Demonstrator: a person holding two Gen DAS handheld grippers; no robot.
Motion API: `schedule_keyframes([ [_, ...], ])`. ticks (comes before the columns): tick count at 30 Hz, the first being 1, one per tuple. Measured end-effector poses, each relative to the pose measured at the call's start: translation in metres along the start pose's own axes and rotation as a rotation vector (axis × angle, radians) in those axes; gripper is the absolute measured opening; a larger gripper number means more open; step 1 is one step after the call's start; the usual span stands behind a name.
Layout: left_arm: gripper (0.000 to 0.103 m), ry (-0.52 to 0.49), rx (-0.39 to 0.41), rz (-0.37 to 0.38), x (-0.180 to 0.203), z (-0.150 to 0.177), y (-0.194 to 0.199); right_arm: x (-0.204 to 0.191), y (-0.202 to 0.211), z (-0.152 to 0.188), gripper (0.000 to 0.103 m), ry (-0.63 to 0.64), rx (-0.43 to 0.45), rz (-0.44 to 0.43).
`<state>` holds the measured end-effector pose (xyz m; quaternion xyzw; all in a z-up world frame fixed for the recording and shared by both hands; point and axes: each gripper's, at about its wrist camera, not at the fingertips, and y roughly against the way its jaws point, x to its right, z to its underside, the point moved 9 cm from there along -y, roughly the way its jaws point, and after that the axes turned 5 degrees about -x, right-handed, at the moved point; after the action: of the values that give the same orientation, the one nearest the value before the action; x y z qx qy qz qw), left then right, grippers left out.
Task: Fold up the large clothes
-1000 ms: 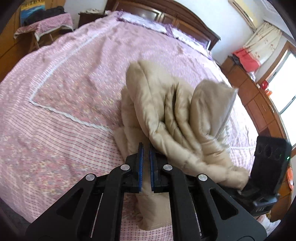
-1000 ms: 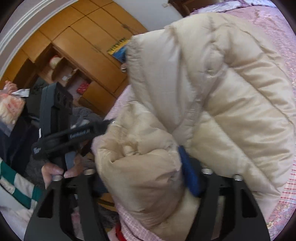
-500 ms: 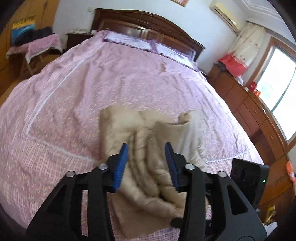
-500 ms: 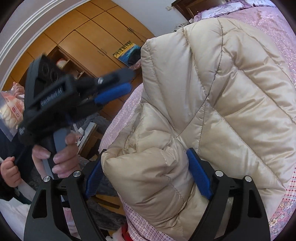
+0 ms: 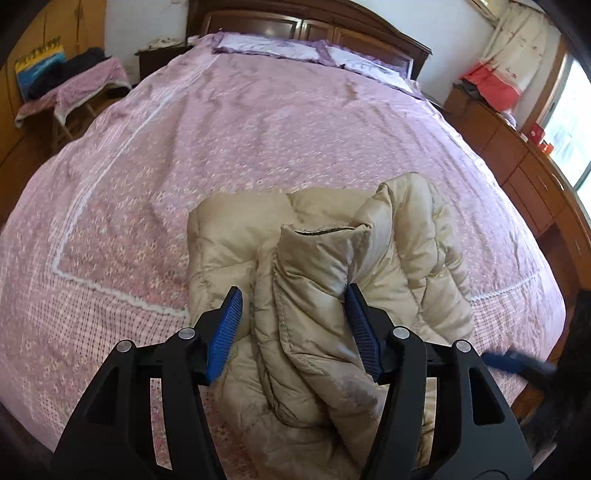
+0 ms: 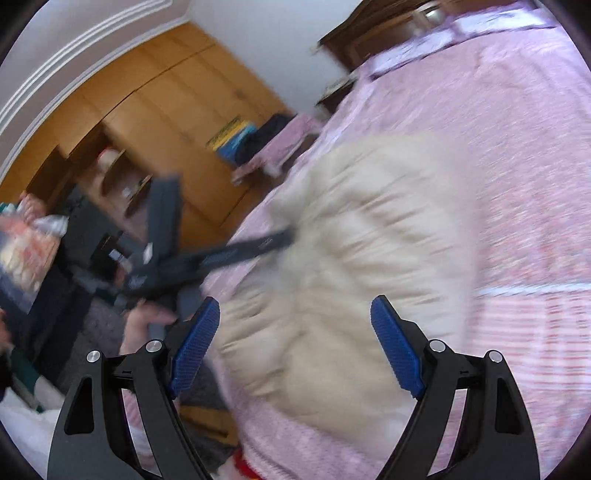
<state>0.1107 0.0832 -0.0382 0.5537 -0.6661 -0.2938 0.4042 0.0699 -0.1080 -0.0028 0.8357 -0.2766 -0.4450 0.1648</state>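
On the near end of the bed (image 5: 258,155), over its pink patterned cover, we record one beige quilted jacket (image 5: 325,280), bunched in loose folds, one thick padded fold standing up at its middle; the garment rests wholly on the cover, near the foot edge.

Left gripper (image 5: 293,328): released; its jaws have just been opening, and the blue pads (image 5: 225,332) stand on either side of the upright fold; the right-hand pad looks to lie against the fabric, the left-hand one stands apart from it; we count no squeeze on the jacket.

Right gripper (image 6: 295,354): released, jaws spread wide, having just been opening; the jacket (image 6: 354,266) appears beyond and between the pads, blurred, with clear space at each pad; we cannot tell its folds in this view.

Further items: dark wooden headboard (image 5: 310,22) at the far end; two pillows (image 5: 266,46) below it; a small side table (image 5: 70,96) with a pink cloth to the left of the bed; a wooden wardrobe (image 6: 155,122) in the right wrist view; the left gripper (image 6: 207,254) again there, blurred, a hand (image 6: 147,325) on its handle.
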Motion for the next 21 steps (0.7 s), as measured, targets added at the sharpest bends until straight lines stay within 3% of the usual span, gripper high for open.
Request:
schedule_keyframes([
  [4,0.062,0.009,0.002,-0.009,-0.007,0.008,-0.001,0.046,0.007,-0.013,0.082,-0.075,0.046,0.132],
  [7,0.063,0.022,0.001,-0.022,-0.014,0.012,-0.001,0.069,-0.011,-0.008,0.079,-0.098,0.003,0.201],
  [11,0.064,0.063,-0.002,-0.063,-0.034,0.024,-0.002,0.063,-0.048,0.003,0.078,-0.087,-0.084,0.168],
  [21,0.072,0.197,-0.039,-0.059,-0.086,0.058,-0.014,0.034,-0.092,-0.001,0.082,0.030,-0.149,0.199],
])
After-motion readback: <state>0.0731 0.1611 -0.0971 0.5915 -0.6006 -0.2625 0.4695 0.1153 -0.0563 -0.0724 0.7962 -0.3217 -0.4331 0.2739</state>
